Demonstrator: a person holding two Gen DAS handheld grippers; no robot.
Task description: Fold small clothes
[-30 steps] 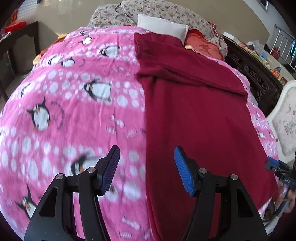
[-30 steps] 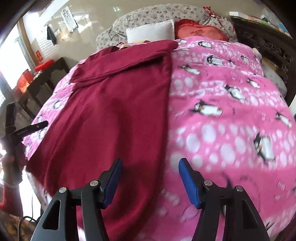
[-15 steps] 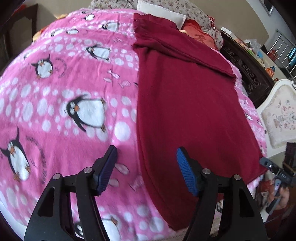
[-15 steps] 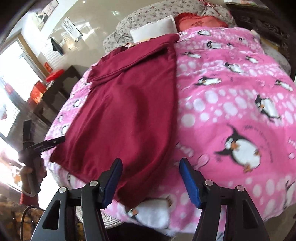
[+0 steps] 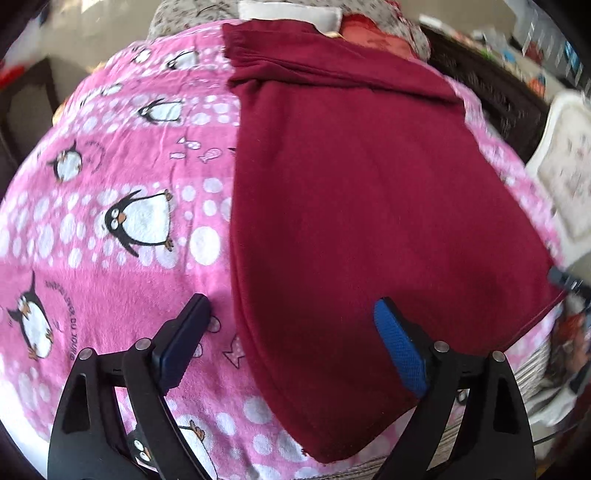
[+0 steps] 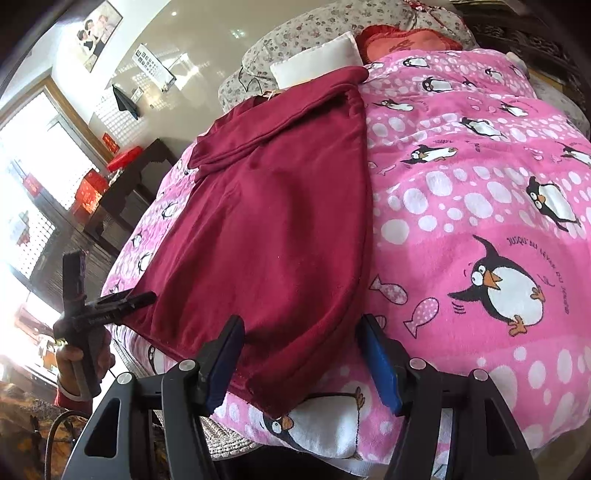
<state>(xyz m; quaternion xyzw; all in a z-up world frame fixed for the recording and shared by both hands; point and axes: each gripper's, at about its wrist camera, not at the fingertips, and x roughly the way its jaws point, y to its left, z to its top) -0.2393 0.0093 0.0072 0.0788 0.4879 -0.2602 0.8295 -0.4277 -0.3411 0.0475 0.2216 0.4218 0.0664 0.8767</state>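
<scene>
A dark red garment (image 5: pixel 362 206) lies flat on a pink penguin blanket (image 5: pixel 110 206), its top end folded across near the pillows. It also shows in the right wrist view (image 6: pixel 273 229). My left gripper (image 5: pixel 291 325) is open and empty, its jaws straddling the garment's near left hem corner. My right gripper (image 6: pixel 299 350) is open and empty, its jaws on either side of the garment's near right hem corner. The left gripper also shows at the left of the right wrist view (image 6: pixel 110 306), beside the garment's other corner.
The pink blanket (image 6: pixel 480 221) covers a bed. A white pillow (image 6: pixel 317 59), a red pillow (image 6: pixel 402 40) and a floral quilt (image 6: pixel 295 33) lie at its head. A dark wooden table (image 6: pixel 122 195) stands beyond the bed's edge. A white cushioned chair (image 5: pixel 565 173) stands at the right.
Both grippers have drawn back along the bed from mid-garment to its near hem, which now lies between each pair of jaws. Both stay open.
</scene>
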